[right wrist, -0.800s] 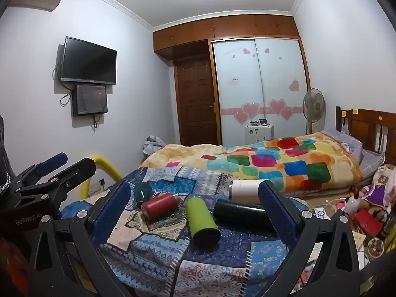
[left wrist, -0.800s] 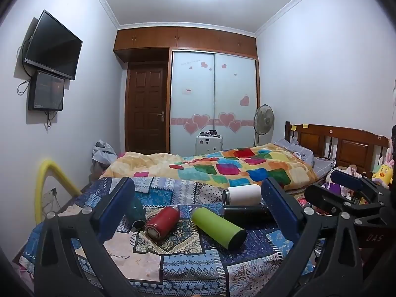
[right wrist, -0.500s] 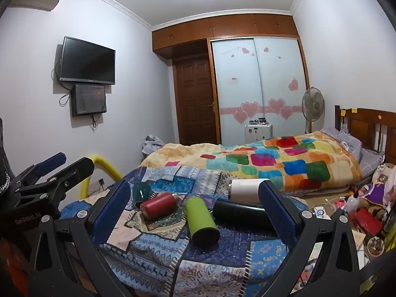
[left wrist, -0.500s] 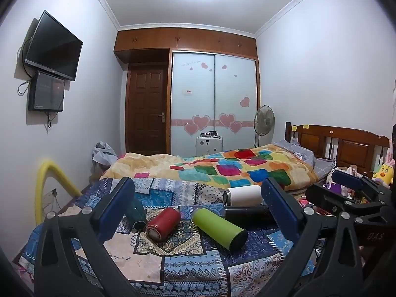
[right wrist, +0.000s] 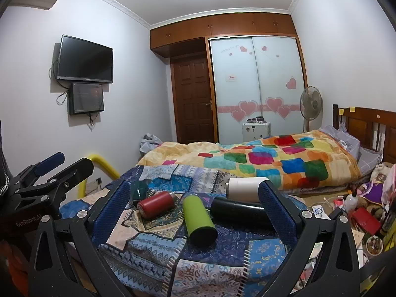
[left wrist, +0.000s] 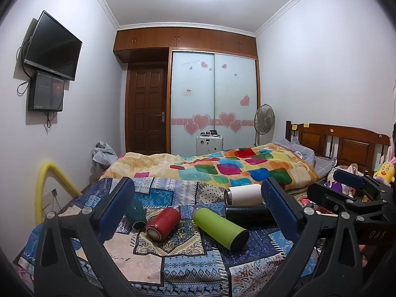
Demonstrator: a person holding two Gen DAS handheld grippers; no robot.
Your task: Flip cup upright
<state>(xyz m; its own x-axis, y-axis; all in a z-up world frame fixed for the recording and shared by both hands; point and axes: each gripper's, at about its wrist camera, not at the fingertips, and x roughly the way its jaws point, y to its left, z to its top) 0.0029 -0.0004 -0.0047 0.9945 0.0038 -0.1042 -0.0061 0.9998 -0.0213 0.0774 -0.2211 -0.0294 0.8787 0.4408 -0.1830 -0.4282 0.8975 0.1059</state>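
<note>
Several cups lie on their sides on a patchwork blanket (left wrist: pixel 193 269): a green cup (left wrist: pixel 219 227) (right wrist: pixel 199 219), a red cup (left wrist: pixel 163 224) (right wrist: pixel 154 204), a black cup (left wrist: pixel 250 214) (right wrist: pixel 235 209), a white cup (left wrist: pixel 243 194) (right wrist: pixel 243 188) and a dark teal cup (left wrist: pixel 135 214) (right wrist: pixel 138 190). My left gripper (left wrist: pixel 198 212) is open and empty, held short of the cups. My right gripper (right wrist: pixel 194 212) is open and empty too. Each gripper shows at the edge of the other's view.
A bed with a colourful quilt (left wrist: pixel 222 168) lies behind the blanket. A yellow foam-covered rail (left wrist: pixel 47 185) stands at the left. Clutter and toys (right wrist: pixel 363 208) fill the floor at the right. A fan (left wrist: pixel 264 121), wardrobe and door stand at the far wall.
Both views have shifted very slightly. The cups lie as before and both grippers stay open.
</note>
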